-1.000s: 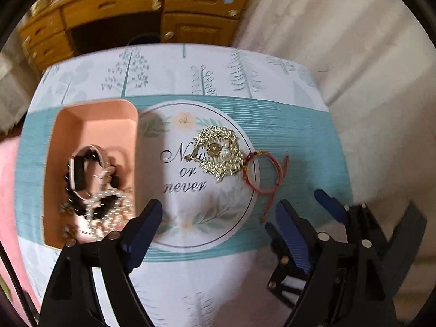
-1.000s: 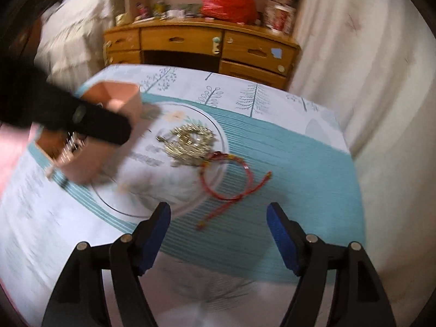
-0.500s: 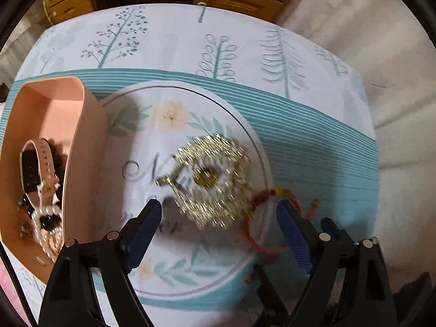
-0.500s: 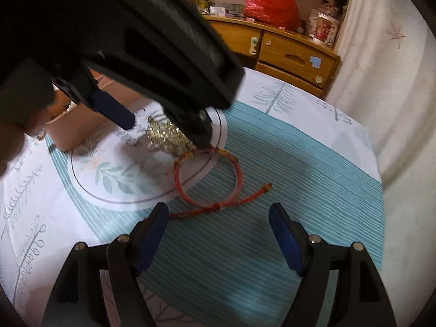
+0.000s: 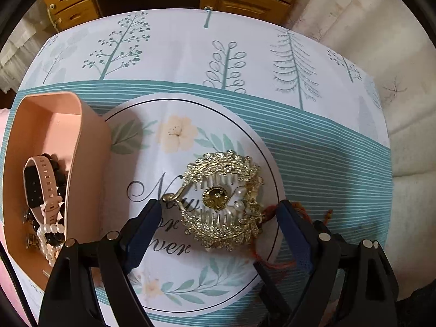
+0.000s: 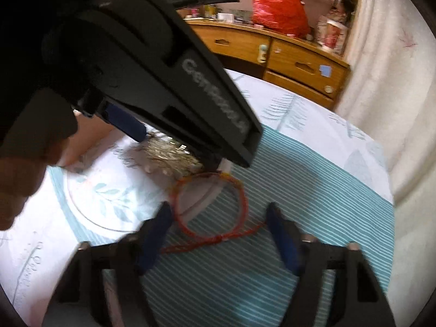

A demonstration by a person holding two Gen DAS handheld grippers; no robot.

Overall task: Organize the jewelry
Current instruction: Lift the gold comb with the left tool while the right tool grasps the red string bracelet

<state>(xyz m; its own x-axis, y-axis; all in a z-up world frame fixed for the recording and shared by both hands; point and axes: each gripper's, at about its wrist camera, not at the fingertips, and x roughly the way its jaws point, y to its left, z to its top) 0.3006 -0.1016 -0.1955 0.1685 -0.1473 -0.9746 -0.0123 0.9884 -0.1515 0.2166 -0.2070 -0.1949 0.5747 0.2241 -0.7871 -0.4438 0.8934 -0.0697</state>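
Note:
A gold leaf-shaped hair comb (image 5: 222, 200) with pearls lies on the round print of the tablecloth. My left gripper (image 5: 219, 212) is open, low over the cloth, with its blue fingers on either side of the comb. A red string bracelet (image 6: 211, 208) lies just right of the comb; its edge shows in the left wrist view (image 5: 272, 209). My right gripper (image 6: 219, 212) is open, with the bracelet between its fingers. The comb (image 6: 169, 155) is partly hidden by the left gripper's body in the right wrist view.
A pink tray (image 5: 90, 136) stands at the left with a pink watch (image 5: 36, 188), black beads and a pearl bracelet (image 5: 50, 234) inside. A wooden dresser (image 6: 297, 65) stands behind the table. A white curtain (image 6: 381, 87) hangs on the right.
My left gripper has come forward and down until its open fingers straddle the gold comb. My right gripper has moved in around the red bracelet.

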